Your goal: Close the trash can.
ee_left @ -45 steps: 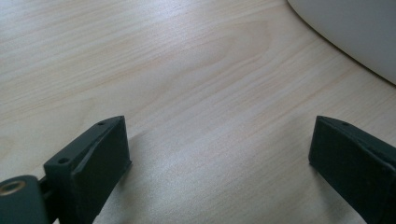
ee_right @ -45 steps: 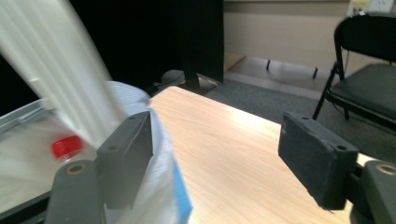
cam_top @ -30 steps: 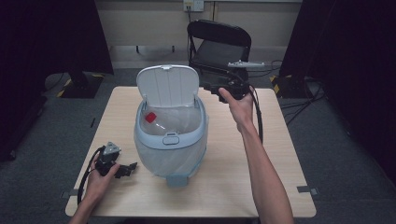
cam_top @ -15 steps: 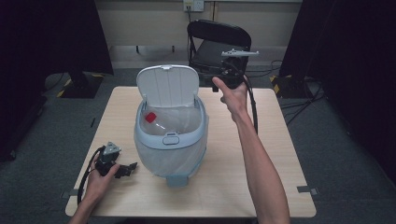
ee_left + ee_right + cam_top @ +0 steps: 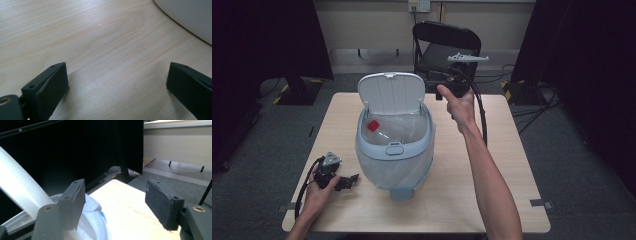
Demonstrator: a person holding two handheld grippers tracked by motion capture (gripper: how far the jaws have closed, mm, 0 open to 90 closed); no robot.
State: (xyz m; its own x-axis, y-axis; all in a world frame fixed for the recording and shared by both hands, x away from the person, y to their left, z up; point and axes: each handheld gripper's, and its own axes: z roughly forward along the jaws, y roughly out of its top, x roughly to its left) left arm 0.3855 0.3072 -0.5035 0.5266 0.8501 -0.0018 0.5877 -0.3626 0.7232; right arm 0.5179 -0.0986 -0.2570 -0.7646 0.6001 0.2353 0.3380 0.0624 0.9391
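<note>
A pale blue bin [image 5: 394, 150] stands in the middle of the wooden table [image 5: 492, 165] with its white lid [image 5: 391, 92] tipped up at the back. Inside lies a clear bottle with a red cap [image 5: 373, 126]. My right gripper [image 5: 443, 89] is held up in the air just right of the lid. It is open with nothing between the jaws, which have just been closing a little. In the right gripper view the gripper [image 5: 116, 202] looks past the lid [image 5: 15, 185] and the bin rim [image 5: 87, 220]. My left gripper [image 5: 346, 182] rests open on the table left of the bin; the left gripper [image 5: 117, 80] frames bare wood beside the bin wall [image 5: 190, 17].
A black folding chair [image 5: 447, 45] stands behind the table's far edge, close to my raised right hand. Dark curtains hang on both sides. A cable [image 5: 304, 185] loops from the left gripper near the table's front left corner.
My right hand has lifted its gripper higher beside the lid. The left hand and the bin have not moved.
</note>
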